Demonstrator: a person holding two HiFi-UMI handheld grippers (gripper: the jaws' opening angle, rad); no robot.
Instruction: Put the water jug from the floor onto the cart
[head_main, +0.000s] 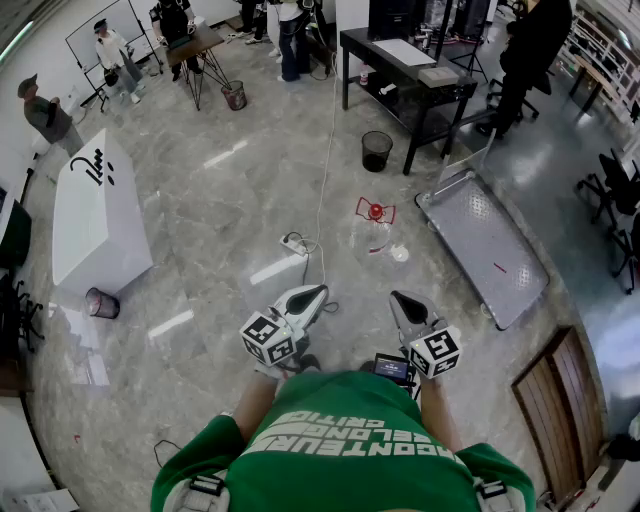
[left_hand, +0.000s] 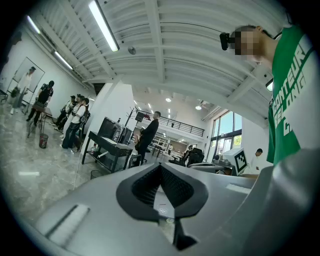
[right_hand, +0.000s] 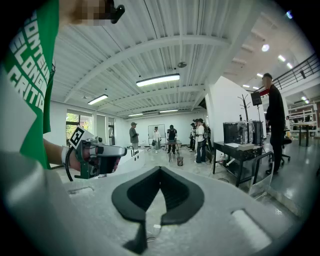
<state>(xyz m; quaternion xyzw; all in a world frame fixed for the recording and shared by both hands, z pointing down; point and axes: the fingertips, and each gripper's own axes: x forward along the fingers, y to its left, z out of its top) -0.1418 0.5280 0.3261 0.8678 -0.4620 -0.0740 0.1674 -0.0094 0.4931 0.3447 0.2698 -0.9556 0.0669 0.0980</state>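
A clear water jug (head_main: 377, 232) with a red handle rests on the grey floor ahead of me. To its right lies the flat metal cart (head_main: 487, 246), its handle end towards the black table. My left gripper (head_main: 317, 293) and right gripper (head_main: 399, 297) are held near my waist, well short of the jug, both shut and with nothing in them. In the left gripper view the left gripper (left_hand: 161, 168) has its jaws together. The right gripper view shows the right gripper (right_hand: 159, 171) the same way, with the left gripper (right_hand: 95, 158) off to its left. Neither gripper view shows the jug.
A white power strip (head_main: 293, 242) with a cable lies just left of the jug. A black bin (head_main: 377, 150) stands beyond it by a black table (head_main: 405, 70). A white cabinet (head_main: 95, 210) and a small bin (head_main: 102, 302) are at left. Several people stand at the far end.
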